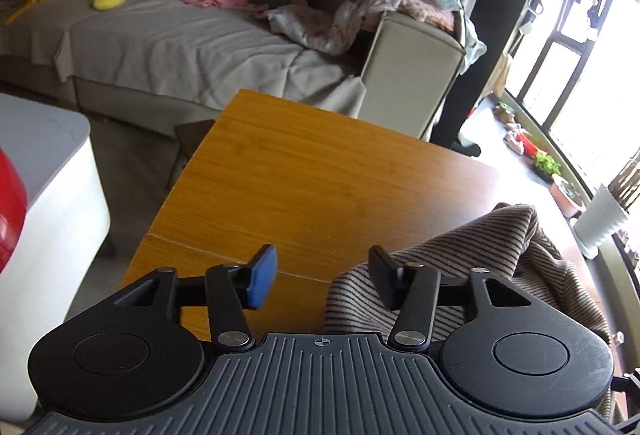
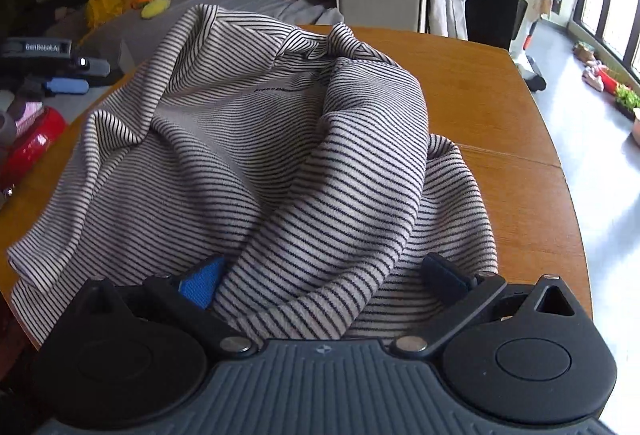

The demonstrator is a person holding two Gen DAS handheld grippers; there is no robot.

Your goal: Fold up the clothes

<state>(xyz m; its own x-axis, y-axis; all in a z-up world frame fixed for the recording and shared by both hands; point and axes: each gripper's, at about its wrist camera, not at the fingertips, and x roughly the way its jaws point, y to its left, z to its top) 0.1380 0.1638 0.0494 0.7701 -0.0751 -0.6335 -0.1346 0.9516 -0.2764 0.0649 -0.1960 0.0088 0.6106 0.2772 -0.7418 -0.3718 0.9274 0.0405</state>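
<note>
Only one crumpled black-and-cream striped knit garment (image 2: 256,155) lies heaped on the orange-brown wooden bench (image 1: 304,179). Two tools: the left tool (image 1: 322,277) spread wide beside it, the right tool (image 2: 324,283) spread, cloth bunched between its fingers.

Striped garment (image 1: 500,259) was cut off by the left wrist frame's lower right edge. Its bunched folds hid the counter (image 2: 500,115) beneath and part of the right gripper (image 2: 324,275) blue pad; the small chest print was unreadable.
</note>
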